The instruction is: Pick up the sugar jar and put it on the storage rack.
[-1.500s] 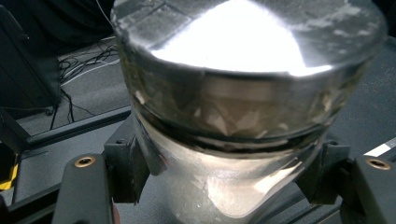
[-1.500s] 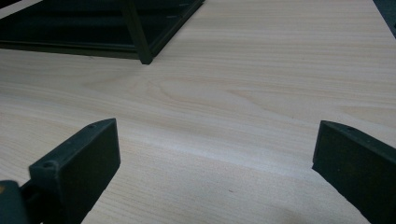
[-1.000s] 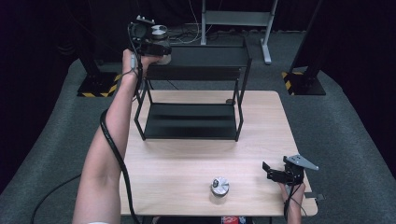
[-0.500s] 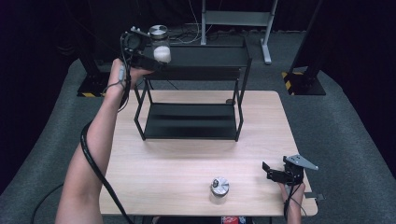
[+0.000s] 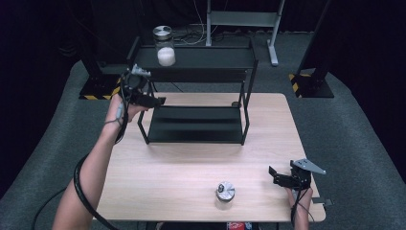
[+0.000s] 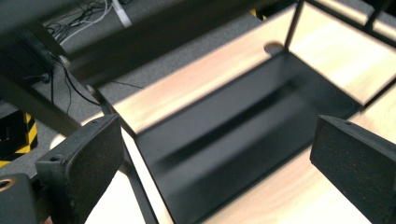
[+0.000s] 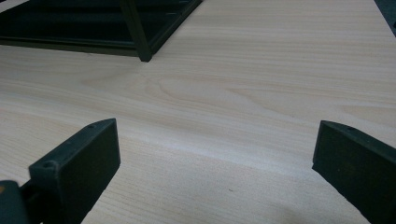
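A glass jar [image 5: 165,50] with white contents and a silver lid stands alone on the top shelf of a black two-tier rack [image 5: 210,58]. My left gripper [image 5: 155,101] hangs lower, at the rack's left front post. Its jaws have just been opening and stand open with nothing between them. Past them, the left gripper view [image 6: 219,154] looks onto the rack's lower shelf [image 6: 233,140]. A second small jar [image 5: 225,191] with a silver lid sits on the wooden table [image 5: 182,163] near its front edge. My right gripper [image 5: 280,178] rests open at the front right, over bare table [image 7: 215,158].
The rack's corner post [image 7: 136,32] is far ahead of the right gripper. Black stands with yellow-striped bases [image 5: 98,91] [image 5: 309,86] flank the table on grey carpet. A metal frame [image 5: 242,19] and cables lie behind the rack.
The left gripper let go of the white-filled jar on the top shelf, opened, and came down and back to the rack's left front. The right gripper stayed put.
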{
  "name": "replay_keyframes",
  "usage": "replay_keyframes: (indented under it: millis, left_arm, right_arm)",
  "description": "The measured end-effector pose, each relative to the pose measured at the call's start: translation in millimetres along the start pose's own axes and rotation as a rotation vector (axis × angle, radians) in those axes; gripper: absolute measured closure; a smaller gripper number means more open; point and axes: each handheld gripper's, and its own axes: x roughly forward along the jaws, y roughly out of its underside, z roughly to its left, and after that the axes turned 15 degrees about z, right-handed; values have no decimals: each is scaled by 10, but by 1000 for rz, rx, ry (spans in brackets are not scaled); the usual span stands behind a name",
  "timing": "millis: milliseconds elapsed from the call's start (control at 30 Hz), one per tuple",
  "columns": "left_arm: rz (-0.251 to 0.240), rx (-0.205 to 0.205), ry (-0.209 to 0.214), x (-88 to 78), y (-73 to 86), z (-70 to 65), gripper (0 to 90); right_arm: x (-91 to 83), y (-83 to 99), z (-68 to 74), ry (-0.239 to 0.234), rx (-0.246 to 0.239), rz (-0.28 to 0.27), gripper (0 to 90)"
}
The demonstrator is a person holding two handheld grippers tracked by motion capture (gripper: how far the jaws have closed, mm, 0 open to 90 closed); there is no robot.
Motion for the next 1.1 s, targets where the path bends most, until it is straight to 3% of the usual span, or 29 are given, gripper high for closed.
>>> replay_keyframes:
  millis: [333, 600, 767, 1100]
  left_arm:
    - [29, 41, -37, 302, 613, -347, 20]
    - [31, 37, -38, 474, 994, -589, 16]
    - [33, 30, -23, 533, 1076, -629, 13]
    - [38, 34, 6, 597, 1072, -685, 12]
  right_arm:
    - [0, -1, 7, 3, -1, 1, 0]
    - [-3, 7, 8, 2, -2, -2, 0]
    - [-2, 4, 3, 0, -3, -1, 0]
    - [-4, 15, -4, -3, 0, -6, 0]
